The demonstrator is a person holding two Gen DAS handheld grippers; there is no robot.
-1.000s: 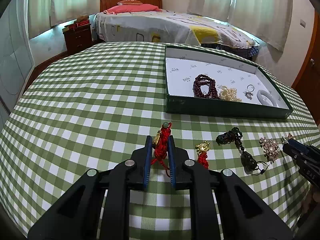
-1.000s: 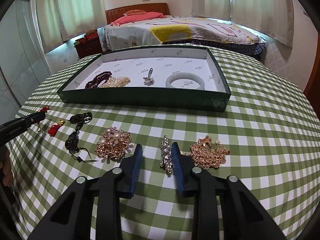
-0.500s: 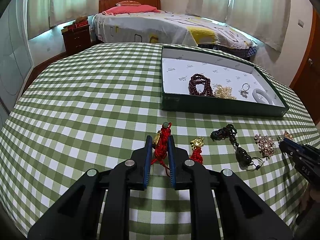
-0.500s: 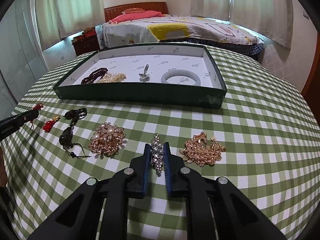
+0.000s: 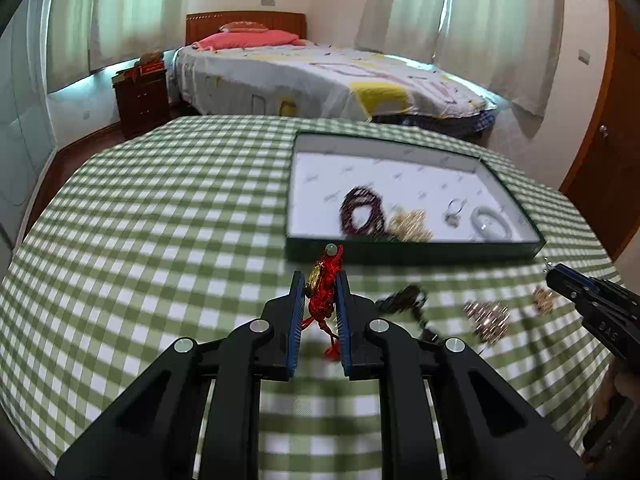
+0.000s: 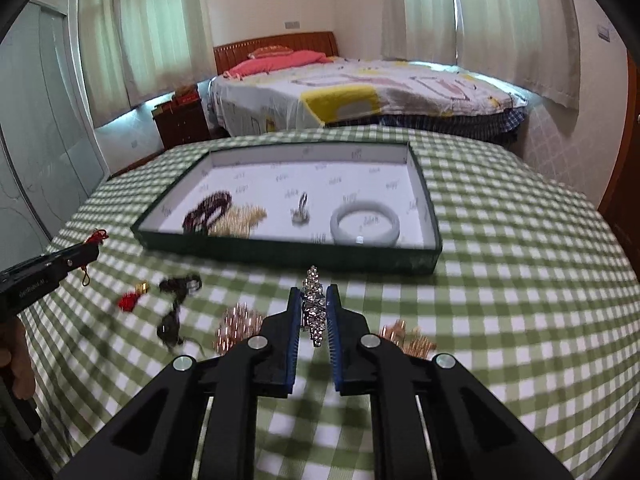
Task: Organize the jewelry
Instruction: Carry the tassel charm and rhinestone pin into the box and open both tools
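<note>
**Two pieces held, tray rim ahead**

The red knotted charm (image 5: 323,288) is pinched in the left gripper (image 5: 320,296), the rhinestone piece (image 6: 313,306) in the right gripper (image 6: 313,308), both just short of the green tray's (image 6: 288,249) near edge. A dangling tassel could be snagged on that rim. Counted: four pieces in the tray, four left on the tablecloth (image 6: 500,288).

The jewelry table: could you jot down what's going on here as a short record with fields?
left gripper: shut on red knotted charm
right gripper: shut on rhinestone brooch
green tray: holds dark bead bracelet, gold chain, ring, white bangle
still on checked tablecloth: small red tassel, black cord pendant, pearl brooch, gold necklace
</note>
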